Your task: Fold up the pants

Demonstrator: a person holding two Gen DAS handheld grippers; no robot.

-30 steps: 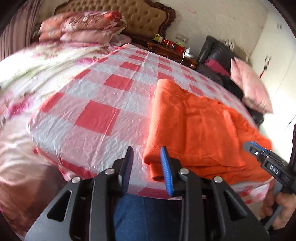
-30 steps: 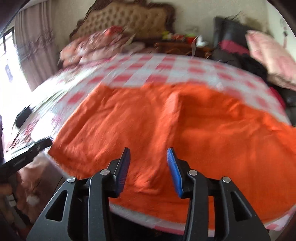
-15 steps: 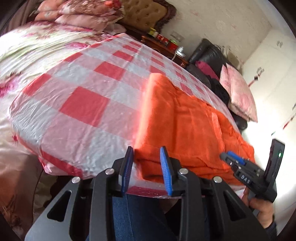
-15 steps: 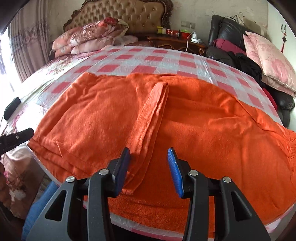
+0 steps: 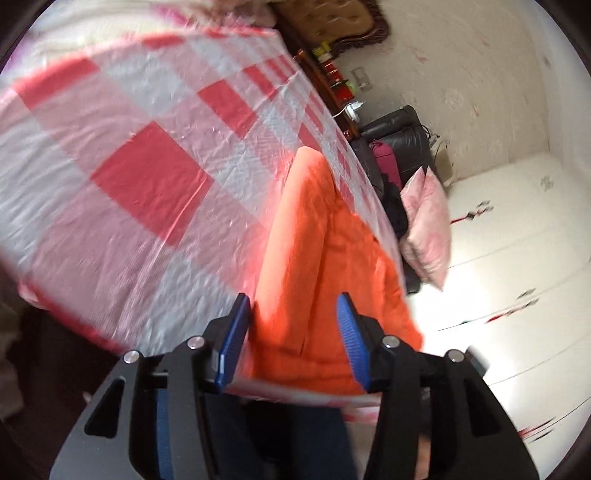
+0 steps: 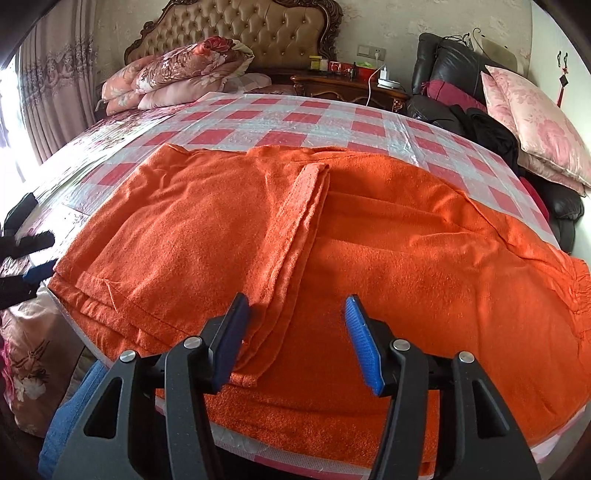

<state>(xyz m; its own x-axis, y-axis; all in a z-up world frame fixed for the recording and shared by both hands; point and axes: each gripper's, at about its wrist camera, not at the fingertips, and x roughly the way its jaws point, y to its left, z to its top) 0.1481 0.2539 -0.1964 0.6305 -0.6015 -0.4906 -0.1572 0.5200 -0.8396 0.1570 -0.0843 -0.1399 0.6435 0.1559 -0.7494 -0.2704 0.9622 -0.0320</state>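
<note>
The orange pants (image 6: pixel 332 236) lie spread across the near half of the red-and-white checked sheet (image 6: pixel 295 122), with one leg folded over on the left part (image 6: pixel 207 240). My right gripper (image 6: pixel 295 339) is open and empty, just above the near edge of the pants. In the blurred, tilted left wrist view, my left gripper (image 5: pixel 291 343) is open and empty, straddling the near left end of the pants (image 5: pixel 314 251). The left gripper also shows at the left edge of the right wrist view (image 6: pixel 26 258).
Folded floral quilts (image 6: pixel 177 74) and a tufted headboard (image 6: pixel 240 33) stand at the far end. A wooden nightstand (image 6: pixel 351 88) with small items, a black chair with clothes (image 6: pixel 465 110) and a pink pillow (image 6: pixel 535 125) are at the right. The checked sheet (image 5: pixel 147 177) fills the left.
Both grippers have opened wider. The left gripper has swung right and tilted toward the pants' left end. The right gripper has stayed over the near edge.
</note>
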